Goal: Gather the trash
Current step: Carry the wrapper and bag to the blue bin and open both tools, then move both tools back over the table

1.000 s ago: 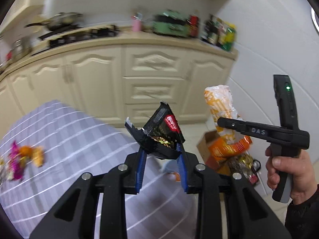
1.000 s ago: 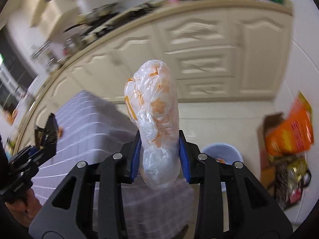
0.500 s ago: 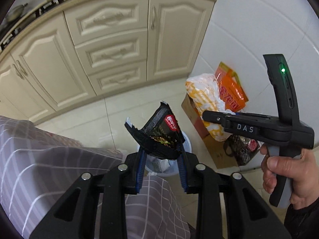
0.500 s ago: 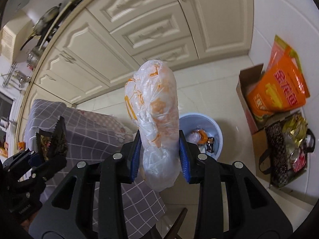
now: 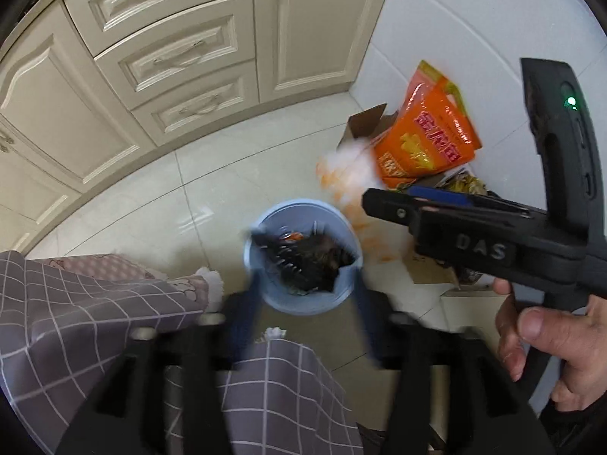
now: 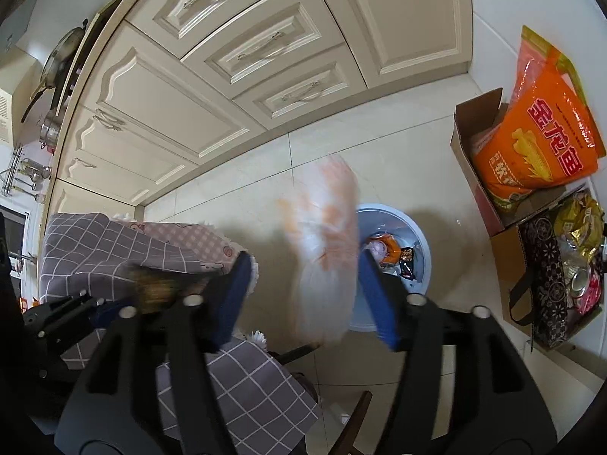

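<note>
now both grippers [image 5: 305, 297] [image 6: 303, 292] wide above bin [image 5: 261, 223]

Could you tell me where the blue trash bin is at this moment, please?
The blue trash bin stands on the tiled floor in front of the cabinet drawers, just left of the cardboard box, directly beyond both grippers' open fingers.

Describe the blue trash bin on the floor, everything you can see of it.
The trash bin is a small, round, pale blue pail, seemingly plastic, standing upright and lidless on the light floor tiles beside the checked tablecloth. Wrappers already lie inside. In the left view a blurred black wrapper shows over its mouth; in the right view a blurred clear bag overlaps its near rim. Whether either touches it is unclear.
</note>
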Demonstrator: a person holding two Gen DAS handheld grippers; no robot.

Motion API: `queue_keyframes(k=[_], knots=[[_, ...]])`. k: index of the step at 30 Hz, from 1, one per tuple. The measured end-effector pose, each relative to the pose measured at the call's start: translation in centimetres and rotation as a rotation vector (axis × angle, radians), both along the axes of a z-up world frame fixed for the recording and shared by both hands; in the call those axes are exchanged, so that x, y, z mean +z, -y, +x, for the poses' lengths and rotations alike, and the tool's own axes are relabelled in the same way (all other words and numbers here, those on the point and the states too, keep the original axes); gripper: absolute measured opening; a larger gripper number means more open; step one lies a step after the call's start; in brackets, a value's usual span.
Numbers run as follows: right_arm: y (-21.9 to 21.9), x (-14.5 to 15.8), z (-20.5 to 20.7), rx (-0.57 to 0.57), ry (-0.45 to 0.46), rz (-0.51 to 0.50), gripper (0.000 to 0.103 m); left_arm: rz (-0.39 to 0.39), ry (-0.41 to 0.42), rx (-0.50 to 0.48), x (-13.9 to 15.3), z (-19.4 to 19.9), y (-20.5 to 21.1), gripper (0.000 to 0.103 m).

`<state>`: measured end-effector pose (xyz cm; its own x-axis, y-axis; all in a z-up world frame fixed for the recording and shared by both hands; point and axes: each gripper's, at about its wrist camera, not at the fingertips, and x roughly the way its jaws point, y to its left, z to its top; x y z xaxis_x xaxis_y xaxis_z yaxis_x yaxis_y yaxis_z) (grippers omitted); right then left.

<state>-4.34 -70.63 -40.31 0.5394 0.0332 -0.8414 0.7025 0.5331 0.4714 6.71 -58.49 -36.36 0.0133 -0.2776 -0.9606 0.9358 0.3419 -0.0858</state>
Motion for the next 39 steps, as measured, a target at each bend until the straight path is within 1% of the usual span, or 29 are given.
queue_keyframes(k=[1, 2, 4, 5, 11, 17, 23, 28, 30, 31, 34, 39], knots=[[0.0, 0.0, -0.1, -0.005, 0.005, -0.003, 0.078, -0.009, 0.006, 0.015, 0.2, 0.2, -0.1, 0.079], [0.0, 0.0, -0.3, -0.01, 0.006, -0.005, 0.081, -0.021, 0.02, 0.041, 0.6, 0.7, -0.4, 0.08], [0.0, 0.0, -0.6, -0.027, -0.003, -0.01, 0.095, -0.029, 0.032, 0.075, 1.3, 1.2, -0.9, 0.082], [-0.1, 0.2, -0.8, -0.038, -0.003, -0.018, 0.097, -0.036, 0.035, 0.09, 1.6, 1.5, -1.2, 0.084], [-0.8, 1.3, -1.5, -0.063, -0.005, -0.047, 0.097, -0.104, 0.094, 0.129, 4.5, 1.4, -2.7, 0.085], [-2.2, 4.2, -1.5, -0.056, 0.013, -0.088, 0.097, -0.189, 0.097, 0.166, 7.5, 1.0, -5.6, 0.085], [-4.2, 8.8, -0.9, -0.029, 0.072, -0.161, 0.097, -0.288, 0.104, 0.19, 11.1, 0.2, -8.8, 0.085], [-6.7, 13.2, 0.3, 0.02, 0.132, -0.22, 0.097, -0.381, 0.132, 0.21, 14.8, -0.3, -12.1, 0.085], [-7.8, 14.8, 0.8, 0.043, 0.159, -0.236, 0.097, -0.424, 0.155, 0.228, 16.5, -0.4, -13.8, 0.086], [-8.5, 15.7, 1.1, 0.055, 0.178, -0.244, 0.097, -0.439, 0.163, 0.236, 17.0, -0.3, -14.5, 0.087], [-10.5, 18.2, 1.9, 0.092, 0.223, -0.268, 0.097, -0.497, 0.204, 0.282, 19.1, -0.2, -17.3, 0.09], [-13.9, 21.6, 3.6, 0.164, 0.285, -0.305, 0.097, -0.549, 0.236, 0.354, 21.2, 0.7, -21.1, 0.09]])
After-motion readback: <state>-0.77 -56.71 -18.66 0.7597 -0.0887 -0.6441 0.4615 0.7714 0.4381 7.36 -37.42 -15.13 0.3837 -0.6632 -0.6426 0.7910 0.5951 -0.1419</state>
